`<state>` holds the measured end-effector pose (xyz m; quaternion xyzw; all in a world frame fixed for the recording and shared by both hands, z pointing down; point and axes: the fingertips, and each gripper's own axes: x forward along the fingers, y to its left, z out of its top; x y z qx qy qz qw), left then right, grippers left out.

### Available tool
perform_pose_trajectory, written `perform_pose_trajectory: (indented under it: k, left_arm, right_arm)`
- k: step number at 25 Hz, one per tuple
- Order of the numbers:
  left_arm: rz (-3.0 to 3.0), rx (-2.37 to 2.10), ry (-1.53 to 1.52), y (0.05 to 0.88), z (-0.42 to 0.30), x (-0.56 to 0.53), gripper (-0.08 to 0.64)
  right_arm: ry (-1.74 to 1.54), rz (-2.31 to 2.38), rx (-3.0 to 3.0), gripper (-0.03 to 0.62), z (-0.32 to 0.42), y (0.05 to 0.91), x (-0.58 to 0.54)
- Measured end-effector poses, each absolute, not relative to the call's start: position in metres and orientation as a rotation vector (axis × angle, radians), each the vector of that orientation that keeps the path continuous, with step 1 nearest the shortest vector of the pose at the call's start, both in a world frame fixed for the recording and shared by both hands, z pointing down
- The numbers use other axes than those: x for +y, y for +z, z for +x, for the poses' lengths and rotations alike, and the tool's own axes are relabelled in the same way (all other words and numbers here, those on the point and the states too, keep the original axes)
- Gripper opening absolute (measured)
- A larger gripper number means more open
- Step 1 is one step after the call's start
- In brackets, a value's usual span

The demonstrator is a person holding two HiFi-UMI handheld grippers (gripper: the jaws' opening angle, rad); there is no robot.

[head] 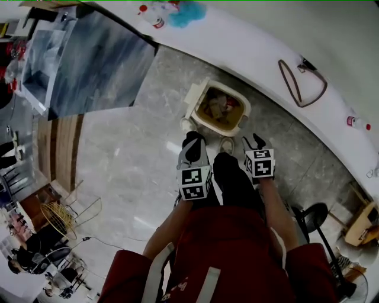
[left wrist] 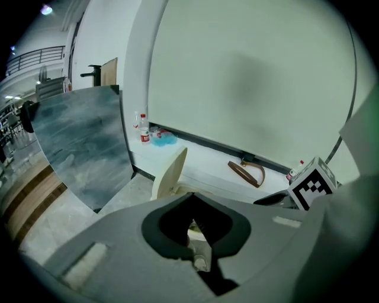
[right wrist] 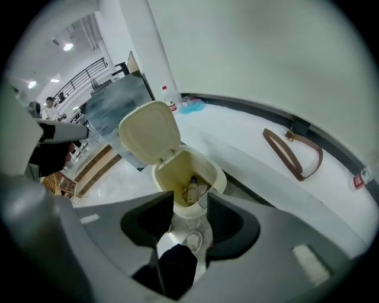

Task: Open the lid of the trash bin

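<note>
The cream trash bin (head: pixel 220 110) stands on the floor against a white ledge, its lid (head: pixel 193 99) swung up and open, rubbish showing inside. In the right gripper view the bin (right wrist: pixel 188 176) is straight ahead with its lid (right wrist: pixel 149 131) upright behind it. My left gripper (head: pixel 192 144) hovers just short of the bin's front left, jaws together and empty. My right gripper (head: pixel 255 142) hangs at the front right, jaws a little apart, holding nothing. A white shoe (head: pixel 227 145) rests at the bin's base. The left gripper view shows the lid (left wrist: pixel 170 171) edge-on.
A brown strap (head: pixel 302 77) lies on the white ledge (head: pixel 254 53), with bottles (head: pixel 155 18) and a blue cloth (head: pixel 186 12) further left. A grey marble panel (head: pixel 95 59) leans at the left. A black stand (head: pixel 314 216) is on the right, a wire basket (head: pixel 59 216) on the left.
</note>
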<state>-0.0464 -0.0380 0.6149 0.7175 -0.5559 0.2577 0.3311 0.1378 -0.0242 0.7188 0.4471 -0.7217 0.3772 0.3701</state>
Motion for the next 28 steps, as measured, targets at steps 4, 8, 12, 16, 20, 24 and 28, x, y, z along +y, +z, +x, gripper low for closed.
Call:
perform_pose_trajectory:
  k: [4,8,12,16,20,24,28]
  left_arm:
    - [1.92,-1.493,0.638,0.58,-0.053,-0.052,0.005]
    - [1.973,-1.547,0.576,0.545,-0.06,-0.069,0.005]
    - [2.01,-1.584,0.527,0.512,-0.066,-0.073,0.005]
    - [2.039,-1.627,0.463,0.483,-0.071,-0.079,0.005]
    - [2.111,-1.679,0.416,0.446,-0.074,-0.089,0.005]
    - [2.222,-1.74,0.347,0.396,-0.074,-0.101,0.005]
    - [2.357,-1.843,0.279,0.336,-0.078,-0.111,0.005]
  right_arm:
    - [0.923,1.175,-1.912,0.176,0.141,0.676,-0.027]
    - [0.828,1.215,-1.993,0.176,0.143,0.626,-0.04]
    - [0.768,1.284,-2.066,0.176,0.143,0.572,-0.051]
    - [0.723,1.354,-2.148,0.176,0.139,0.525,-0.068]
    - [0.616,1.422,-2.248,0.176,0.134,0.472,-0.088]
    - [0.49,1.509,-2.347,0.176,0.134,0.41,-0.106]
    - [0.306,1.583,-2.421,0.176,0.135,0.347,-0.121]
